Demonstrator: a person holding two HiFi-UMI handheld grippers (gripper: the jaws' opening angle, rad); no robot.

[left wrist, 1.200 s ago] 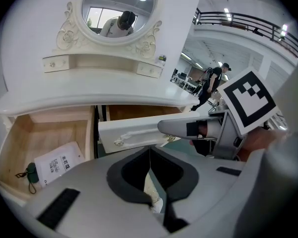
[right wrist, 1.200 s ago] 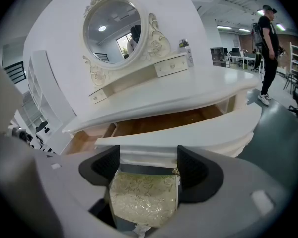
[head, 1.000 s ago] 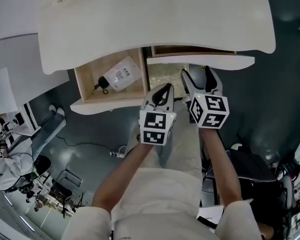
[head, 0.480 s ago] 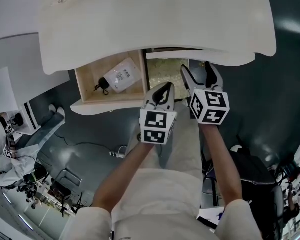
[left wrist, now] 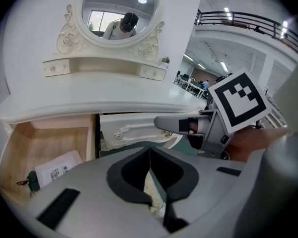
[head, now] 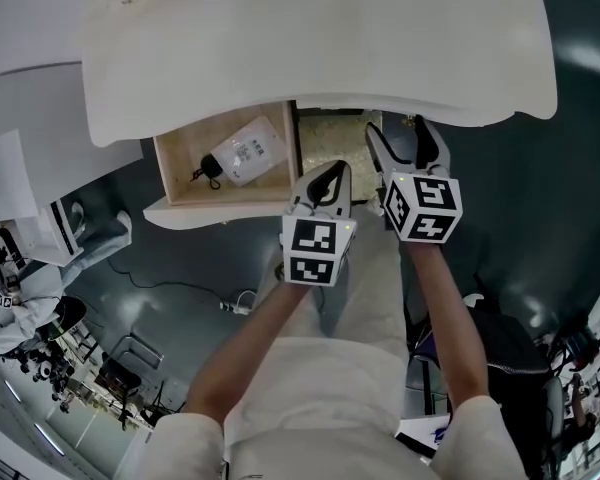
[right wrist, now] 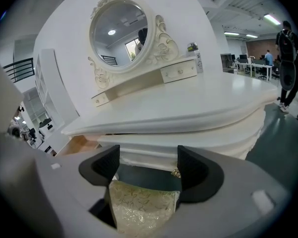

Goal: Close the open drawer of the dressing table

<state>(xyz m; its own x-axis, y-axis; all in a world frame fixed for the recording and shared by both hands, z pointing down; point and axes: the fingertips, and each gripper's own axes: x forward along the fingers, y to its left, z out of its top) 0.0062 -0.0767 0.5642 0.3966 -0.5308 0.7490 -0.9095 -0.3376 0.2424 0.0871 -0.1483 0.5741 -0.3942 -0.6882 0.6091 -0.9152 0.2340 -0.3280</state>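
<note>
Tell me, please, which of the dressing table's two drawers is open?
The left drawer, its wooden inside and a white packet showing; the right drawer is pushed in.

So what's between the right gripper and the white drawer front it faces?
In the right gripper view, only dark floor and a patterned cushion, lower down, show between the right gripper's open fingers and the drawer front.

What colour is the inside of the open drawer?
Open drawer: light natural wood inside; best in head view.

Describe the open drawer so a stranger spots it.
Start at the white dressing table; under its top, on the person's left, the open drawer juts out. Unlike the pushed-in drawer beside it, it shows bare wood and a white packet inside.
</note>
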